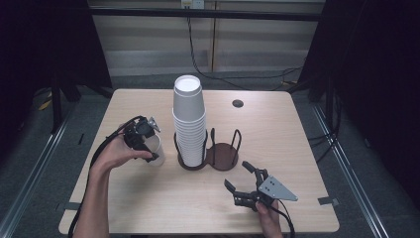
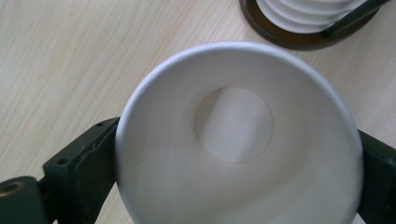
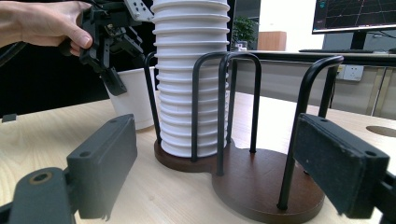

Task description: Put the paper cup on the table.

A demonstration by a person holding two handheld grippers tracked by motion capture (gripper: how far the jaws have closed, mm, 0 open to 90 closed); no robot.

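A single white paper cup (image 1: 159, 144) stands upright on the wooden table (image 1: 148, 208), just left of a dark two-ring cup holder (image 1: 224, 154). My left gripper (image 1: 154, 151) reaches down around this cup from above, one jaw on each side. In the left gripper view I look straight into the cup (image 2: 233, 140); its round rim hides the pads and shows no squeeze. A tall stack of white cups (image 1: 189, 119) fills the holder's left ring; the right ring is empty. My right gripper (image 1: 236, 174) rests open near the front edge, facing the holder (image 3: 266, 186), nothing between its jaws.
A dark round hole (image 1: 237, 103) sits in the table behind the holder. Cables run across the floor beyond the far edge. In the right gripper view a monitor (image 3: 355, 16) stands on a desk far behind the holder.
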